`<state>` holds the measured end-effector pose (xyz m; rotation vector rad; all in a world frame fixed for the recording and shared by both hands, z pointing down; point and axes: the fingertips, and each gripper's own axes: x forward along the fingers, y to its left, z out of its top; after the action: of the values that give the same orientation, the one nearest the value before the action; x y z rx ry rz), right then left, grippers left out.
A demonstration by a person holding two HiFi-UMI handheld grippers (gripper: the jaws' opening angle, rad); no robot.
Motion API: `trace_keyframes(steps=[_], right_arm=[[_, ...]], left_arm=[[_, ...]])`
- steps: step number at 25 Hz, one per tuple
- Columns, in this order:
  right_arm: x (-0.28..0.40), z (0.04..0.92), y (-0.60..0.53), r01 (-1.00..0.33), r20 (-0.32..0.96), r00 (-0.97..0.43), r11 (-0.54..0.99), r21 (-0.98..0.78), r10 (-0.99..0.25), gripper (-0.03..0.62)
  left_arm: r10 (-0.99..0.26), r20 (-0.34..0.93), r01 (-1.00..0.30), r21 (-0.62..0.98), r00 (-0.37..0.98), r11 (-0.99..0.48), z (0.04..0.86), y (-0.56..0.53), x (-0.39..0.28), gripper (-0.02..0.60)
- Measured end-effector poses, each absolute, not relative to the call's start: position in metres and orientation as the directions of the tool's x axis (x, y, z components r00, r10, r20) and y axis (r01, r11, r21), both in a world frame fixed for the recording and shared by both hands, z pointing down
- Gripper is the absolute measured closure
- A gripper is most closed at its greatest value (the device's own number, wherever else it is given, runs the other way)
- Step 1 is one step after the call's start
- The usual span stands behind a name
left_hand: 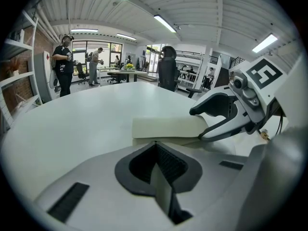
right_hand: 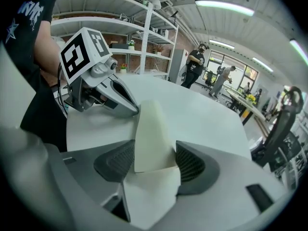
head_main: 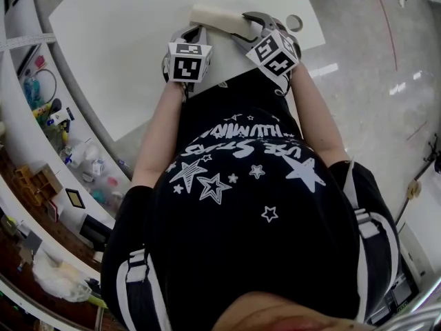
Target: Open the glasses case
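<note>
Left tool [head_main: 195,32] and right tool [head_main: 242,25] meet at the cream, oblong glasses case [head_main: 217,17] on the white table [head_main: 117,33]. Left gripper view: jaws together, empty, case lying flat just beyond. Right gripper view: jaws clamp one end of the case.

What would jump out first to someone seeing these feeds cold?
The right gripper stands out first, shut on one end of the cream glasses case, which looks closed and lies near the edge of the white table closest to the person. The left gripper, jaws together, sits close by the case's other end. The person's black star-printed shirt fills the lower half of the head view.
</note>
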<state>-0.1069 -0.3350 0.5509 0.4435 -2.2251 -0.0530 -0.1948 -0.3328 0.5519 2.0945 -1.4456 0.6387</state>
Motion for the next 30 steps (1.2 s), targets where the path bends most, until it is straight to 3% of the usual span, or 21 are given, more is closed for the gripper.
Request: trace_keyframes(steps=[20, 30], right_arm=[[-0.086, 0.511, -0.401, -0.6, 0.619, -0.596, 0.796, 0.081, -0.512, 0.326], [-0.08, 0.505, -0.402, -0.663, 0.593, -0.595, 0.748, 0.018, -0.542, 0.326]], left_arm=[[-0.69, 0.64, -0.936, 0.155, 0.338, -0.315, 0.553, -0.333, -0.195, 0.569], [-0.692, 0.638, -0.936, 0.151, 0.337, -0.317, 0.554, -0.333, -0.193, 0.569]])
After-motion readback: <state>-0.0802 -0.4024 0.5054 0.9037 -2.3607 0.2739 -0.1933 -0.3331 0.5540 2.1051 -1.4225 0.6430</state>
